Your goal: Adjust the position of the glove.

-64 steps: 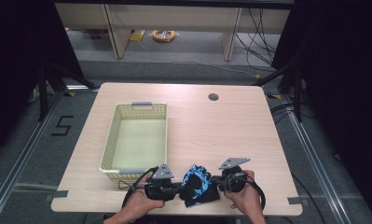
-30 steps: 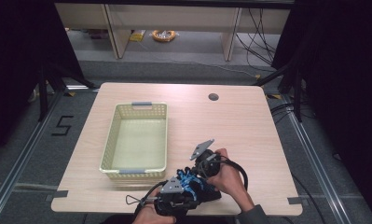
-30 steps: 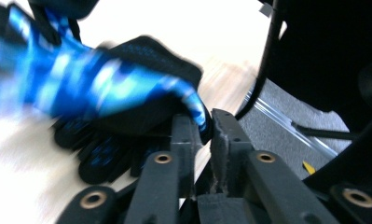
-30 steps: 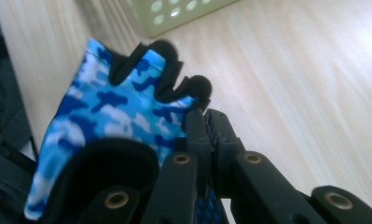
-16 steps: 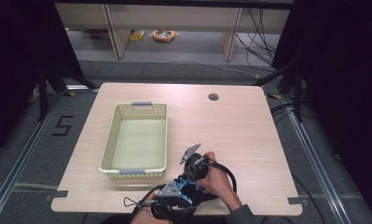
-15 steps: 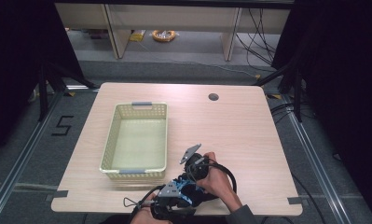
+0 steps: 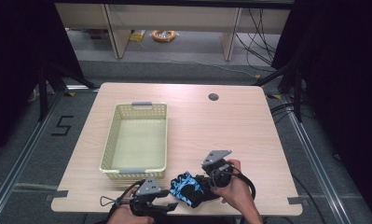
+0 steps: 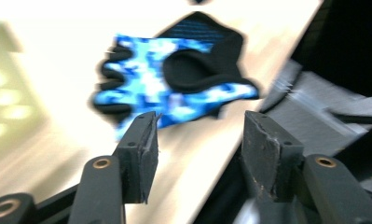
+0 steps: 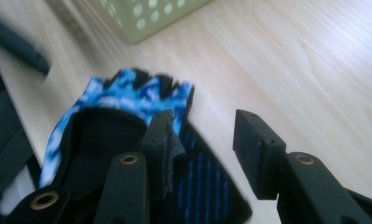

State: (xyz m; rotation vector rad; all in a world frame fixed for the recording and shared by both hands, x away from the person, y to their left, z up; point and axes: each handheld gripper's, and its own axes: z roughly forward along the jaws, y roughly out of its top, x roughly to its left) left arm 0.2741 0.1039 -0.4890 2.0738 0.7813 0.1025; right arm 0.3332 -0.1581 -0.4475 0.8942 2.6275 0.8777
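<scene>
A blue-and-black fingerless glove (image 7: 187, 189) lies on the wooden table (image 7: 221, 130) near its front edge. My left gripper (image 7: 170, 205) is at the glove's left, and its jaws have just been opening. In the left gripper view the gripper (image 8: 200, 126) stands open with nothing between its jaws, and the blurred glove (image 8: 174, 79) lies just beyond the tips. My right gripper (image 7: 202, 181) is at the glove's right and has also just been opening. In the right gripper view it (image 9: 202, 121) stands open over the glove's (image 9: 118, 98) black cuff, its pads not pressing on it.
A pale green perforated basket (image 7: 110, 142) with grey handles stands left of the middle, its front wall just behind the glove; its corner (image 9: 151, 18) is in the right gripper view. A round cable hole (image 7: 213, 97) sits at the back. The table's front edge is close below both hands.
Both grippers have opened and let go of the glove, which now lies on the table. The left gripper drew back to the left, the right one to the right.
</scene>
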